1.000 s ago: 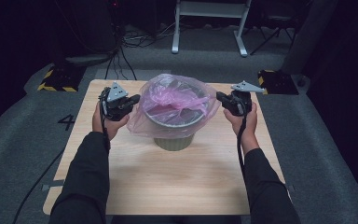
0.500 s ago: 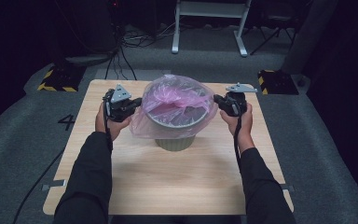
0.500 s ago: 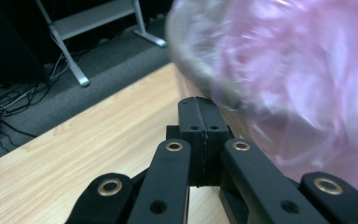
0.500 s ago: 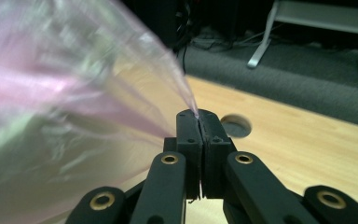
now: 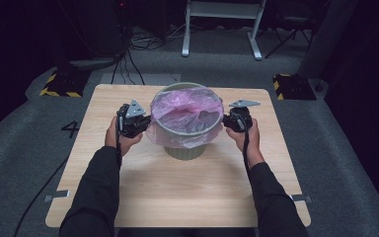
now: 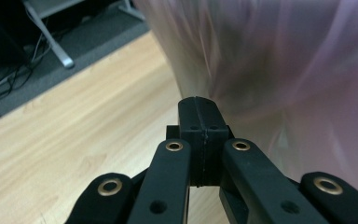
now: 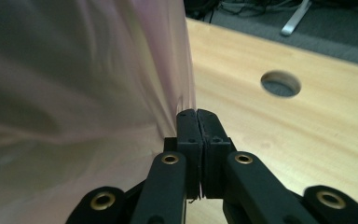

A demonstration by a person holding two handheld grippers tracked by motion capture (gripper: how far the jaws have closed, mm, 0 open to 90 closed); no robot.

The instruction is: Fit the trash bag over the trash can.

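Note:
A grey-green bin [image 5: 185,148] stands at the middle of the wooden table [image 5: 177,197], lined with a thin pink bag [image 5: 185,106]. The bag's edge hangs down over the bin's rim on both sides. My left gripper [image 5: 145,121] is at the bin's left side, shut on the bag's film. My right gripper [image 5: 225,121] is at the bin's right side, also shut on the film. In the left gripper view the closed jaw tips [image 6: 201,105] meet the blurred pink bag [image 6: 284,60]. In the right gripper view the closed tips [image 7: 197,116] pinch the bag [image 7: 74,93] at its edge.
A round hole [image 7: 280,84] sits in the tabletop beyond the right gripper. Grey carpet surrounds the table, with yellow-and-black striped blocks [image 5: 59,85] at the far corners, cables, and a white stand's legs [image 5: 222,29] behind.
Both hands have sunk beside the bin, drawing the bag's edge down over the rim. The bag, puffed up before, now lies lower and tighter on the bin.

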